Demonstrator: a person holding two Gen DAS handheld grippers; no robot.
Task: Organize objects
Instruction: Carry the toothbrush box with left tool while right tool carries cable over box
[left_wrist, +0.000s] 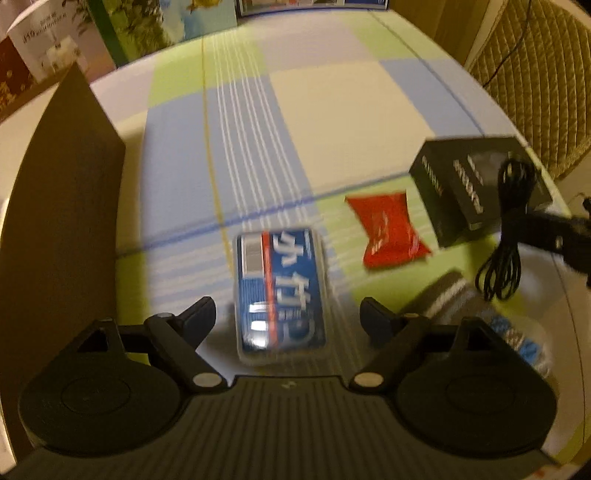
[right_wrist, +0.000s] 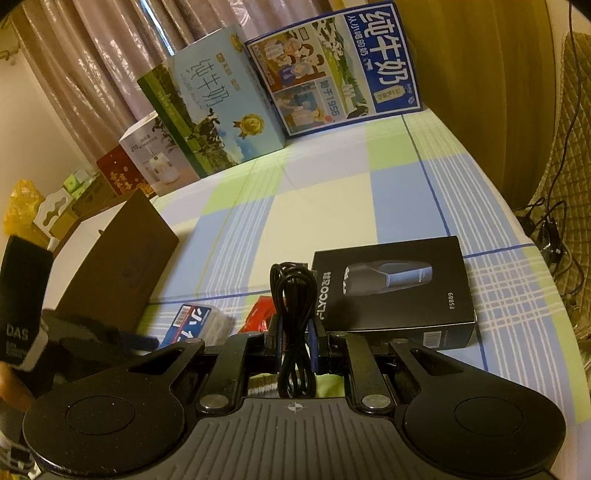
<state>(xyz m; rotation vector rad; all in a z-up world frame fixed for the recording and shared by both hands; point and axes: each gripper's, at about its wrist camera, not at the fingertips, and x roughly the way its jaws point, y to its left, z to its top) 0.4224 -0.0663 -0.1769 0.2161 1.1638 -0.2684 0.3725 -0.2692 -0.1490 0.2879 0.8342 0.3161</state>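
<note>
I judge the sorting barely begun — nearly everything lies loose on the checked surface (left_wrist: 332, 110); my left gripper (left_wrist: 288, 317) hangs spread over the blue pack (left_wrist: 280, 291), its fingers either side and clear of it, nothing held; my right gripper (right_wrist: 295, 343) is pressed together on a bundled black cable (right_wrist: 291, 314), lifted just in front of the black box (right_wrist: 399, 288). Left to do, as I read it: the pack, the red packet (left_wrist: 388, 232), the box, the cable, and some striped thing near the edge that I cannot make out. The left view shows the pack whole and the cable (left_wrist: 506, 236) dangling from the other gripper; the right view alone shows the brown box (right_wrist: 118, 266) standing open at the left — likely the destination — and the milk cartons (right_wrist: 332, 66) along the back.
</note>
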